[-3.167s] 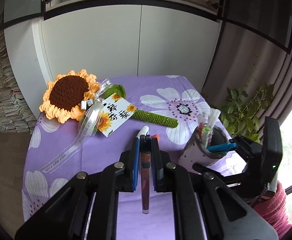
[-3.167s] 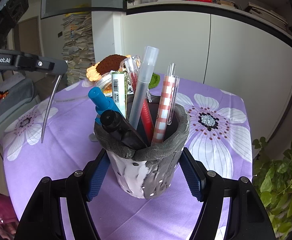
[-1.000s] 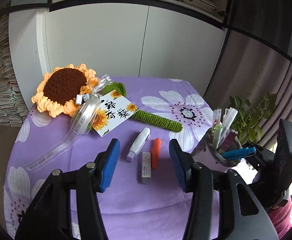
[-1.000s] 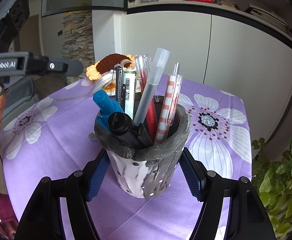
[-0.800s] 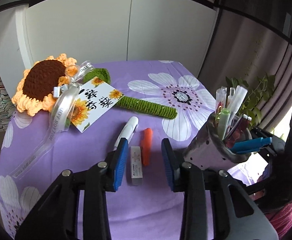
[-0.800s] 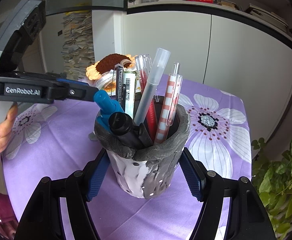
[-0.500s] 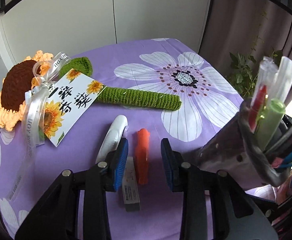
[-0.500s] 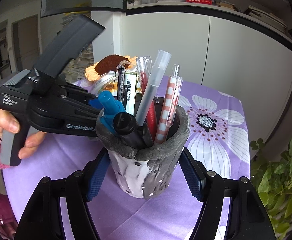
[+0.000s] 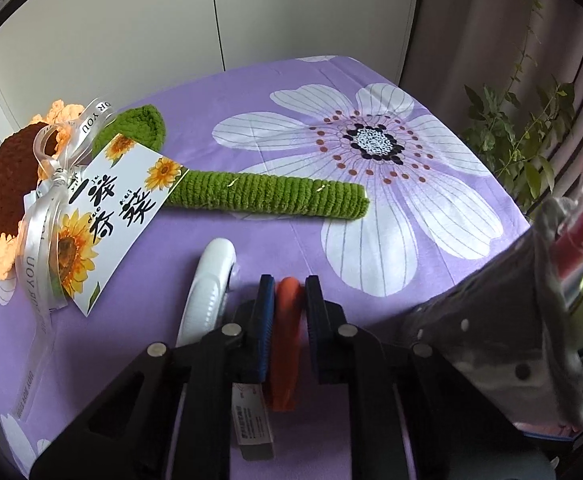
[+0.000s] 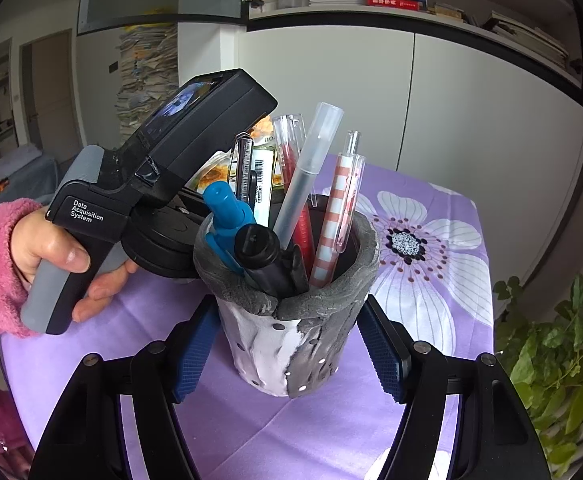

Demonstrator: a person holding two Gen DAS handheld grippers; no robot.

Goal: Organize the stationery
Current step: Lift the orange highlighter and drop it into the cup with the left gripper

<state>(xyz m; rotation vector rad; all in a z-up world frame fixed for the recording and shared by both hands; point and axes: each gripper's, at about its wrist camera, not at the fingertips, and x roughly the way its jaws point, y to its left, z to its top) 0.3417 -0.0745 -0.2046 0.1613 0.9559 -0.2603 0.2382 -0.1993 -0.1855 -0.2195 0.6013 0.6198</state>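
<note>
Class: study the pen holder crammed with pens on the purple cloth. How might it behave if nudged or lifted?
The pen holder looks thick-walled, so probably heavy and stiff. Tall pens lean out, so it may tip. The right tongs clamp its sides; a lift likely stays steady.

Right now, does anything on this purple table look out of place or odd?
Mostly the loose stationery: a white correction-tape roller and a labelled eraser lie flat on the purple tablecloth beside the pen holder, not in it. The left gripper has just been closing on an orange piece. Nothing looks spilled or broken.
</note>
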